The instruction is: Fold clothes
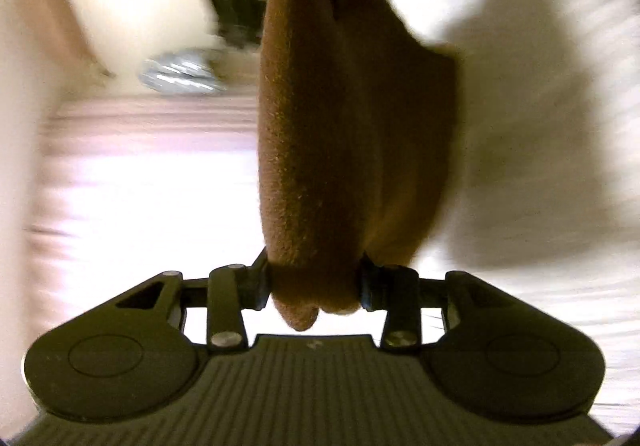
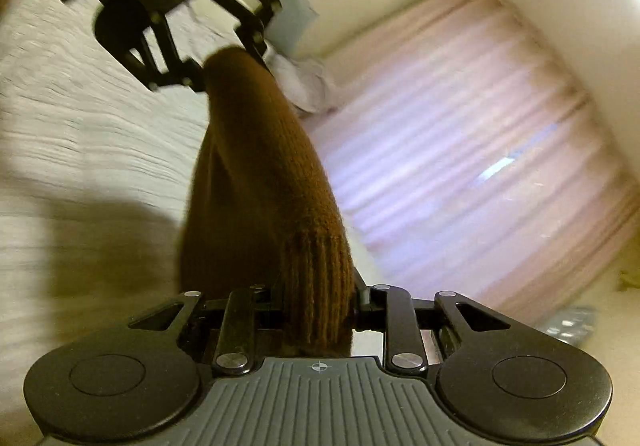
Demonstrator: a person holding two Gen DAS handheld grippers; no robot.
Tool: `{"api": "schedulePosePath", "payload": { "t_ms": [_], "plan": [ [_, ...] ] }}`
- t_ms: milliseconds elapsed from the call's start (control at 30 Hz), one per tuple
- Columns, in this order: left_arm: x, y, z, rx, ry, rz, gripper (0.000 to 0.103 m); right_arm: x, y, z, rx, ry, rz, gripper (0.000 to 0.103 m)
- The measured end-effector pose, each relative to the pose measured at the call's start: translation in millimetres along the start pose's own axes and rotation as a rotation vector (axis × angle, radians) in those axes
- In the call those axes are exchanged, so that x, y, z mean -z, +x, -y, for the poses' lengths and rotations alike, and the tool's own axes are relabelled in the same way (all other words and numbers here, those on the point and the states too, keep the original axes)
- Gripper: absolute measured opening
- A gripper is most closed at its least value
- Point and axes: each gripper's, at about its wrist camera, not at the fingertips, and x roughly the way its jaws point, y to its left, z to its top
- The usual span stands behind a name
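Sweater (image 1: 340, 134), brown knit, hangs in the air stretched between both grippers, above a white bed (image 2: 80, 150). Left gripper (image 1: 316, 286) has its jaws clenched on a bunched end of it; right gripper (image 2: 320, 306) has its jaws clenched on the ribbed cuff or hem. Each gripper shows at the far end of the other's view, so they face each other with the knit taut between them. My read: holding two ends apart lets the cloth hang straight, ready to lay flat on the bed for a fold. Pink curtain (image 2: 460, 150) to the right, pale crumpled cloth (image 2: 304, 82) at the far edge of the bed. Heavy motion blur in both views. Risk: the thick bunch could slip out of the left jaws.
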Motion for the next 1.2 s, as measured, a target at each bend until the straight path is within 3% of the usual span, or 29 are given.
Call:
{"api": "schedulePosePath", "payload": {
  "t_ms": [167, 267, 300, 433, 633, 700, 800, 900, 1000, 1133, 1167, 1200],
  "plan": [
    [-1, -38, 90, 0.227, -0.061, -0.031, 0.038, 31, -13, -76, -0.235, 0.041, -0.057, 0.026],
    [-5, -51, 118, 0.238, -0.092, -0.038, 0.041, 46, -32, -113, -0.312, 0.038, -0.094, 0.026],
    [-5, -55, 121, 0.235, -0.108, -0.042, 0.042, 49, -39, -119, -0.317, 0.044, -0.106, 0.027],
    [9, -68, 111, 0.279, -0.215, -0.054, 0.048, 61, -61, -109, -0.254, 0.115, -0.152, 0.050],
    [76, -77, 71, 0.381, -0.576, -0.128, 0.047, 88, -80, -64, -0.162, 0.383, -0.222, 0.051],
    [92, -63, 45, 0.388, -0.750, -0.133, 0.047, 93, -76, -46, -0.158, 0.544, -0.218, 0.051],
    [112, -37, 10, 0.418, -1.002, -0.115, 0.047, 101, -54, -22, -0.230, 0.805, -0.198, 0.052],
    [126, 5, -15, 0.514, -1.244, -0.079, 0.056, 110, -32, 3, -0.301, 1.065, -0.174, 0.080],
    [133, 51, -23, 0.590, -1.403, -0.081, 0.058, 118, -6, 25, -0.372, 1.313, -0.160, 0.081],
    [138, 109, -15, 0.678, -1.536, -0.140, 0.057, 138, 41, 30, -0.401, 1.443, -0.262, 0.080],
    [138, 116, -14, 0.703, -1.552, -0.137, 0.054, 143, 48, 29, -0.406, 1.471, -0.274, 0.080],
    [138, 123, -13, 0.728, -1.567, -0.134, 0.048, 147, 52, 30, -0.415, 1.487, -0.281, 0.074]
  ]
}}
